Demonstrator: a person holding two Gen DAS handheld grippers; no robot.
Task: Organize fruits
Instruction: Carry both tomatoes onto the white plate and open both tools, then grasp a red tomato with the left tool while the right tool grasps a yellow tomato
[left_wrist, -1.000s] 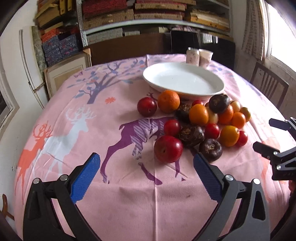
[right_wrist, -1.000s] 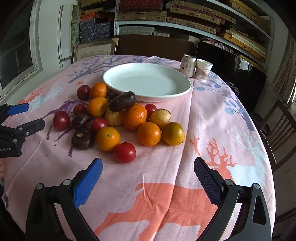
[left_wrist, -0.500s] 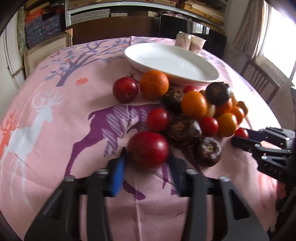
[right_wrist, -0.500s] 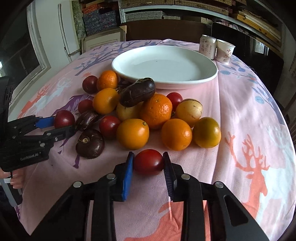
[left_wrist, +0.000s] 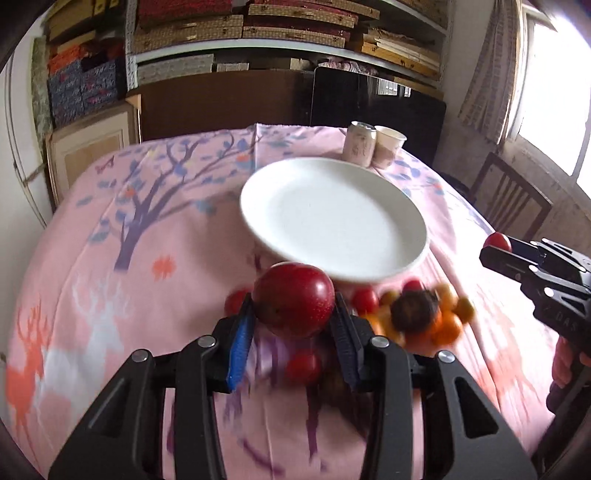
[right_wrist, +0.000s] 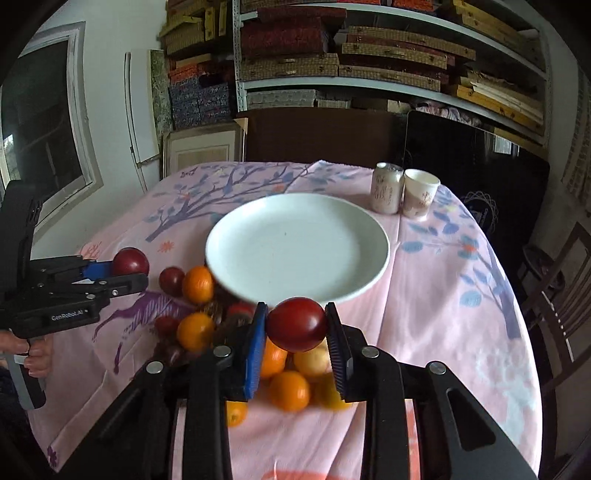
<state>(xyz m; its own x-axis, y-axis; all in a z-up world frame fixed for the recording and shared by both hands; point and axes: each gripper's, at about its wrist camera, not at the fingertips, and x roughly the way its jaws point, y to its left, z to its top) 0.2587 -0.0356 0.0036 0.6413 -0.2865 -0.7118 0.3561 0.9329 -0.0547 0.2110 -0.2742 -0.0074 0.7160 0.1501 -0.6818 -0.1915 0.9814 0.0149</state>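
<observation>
My left gripper (left_wrist: 293, 325) is shut on a large dark red plum (left_wrist: 293, 299) and holds it in the air before the near rim of the white plate (left_wrist: 332, 221). My right gripper (right_wrist: 295, 332) is shut on a red tomato (right_wrist: 296, 324), also lifted just short of the plate (right_wrist: 295, 251). The pile of oranges, tomatoes and dark fruits (right_wrist: 207, 321) lies on the pink cloth below and left of the right gripper; it also shows blurred in the left wrist view (left_wrist: 417, 317). Each gripper shows in the other's view, the left (right_wrist: 125, 271) and the right (left_wrist: 498, 249).
A drinks can (right_wrist: 386, 188) and a paper cup (right_wrist: 421, 192) stand behind the plate. A wooden chair (left_wrist: 513, 199) stands at the table's right side. Shelves and boxes fill the wall behind. The round table's cloth (right_wrist: 461, 295) drops off at the edges.
Both grippers closed on their fruit, then lifted it off the cloth and moved up toward the plate. The pile now lies below them.
</observation>
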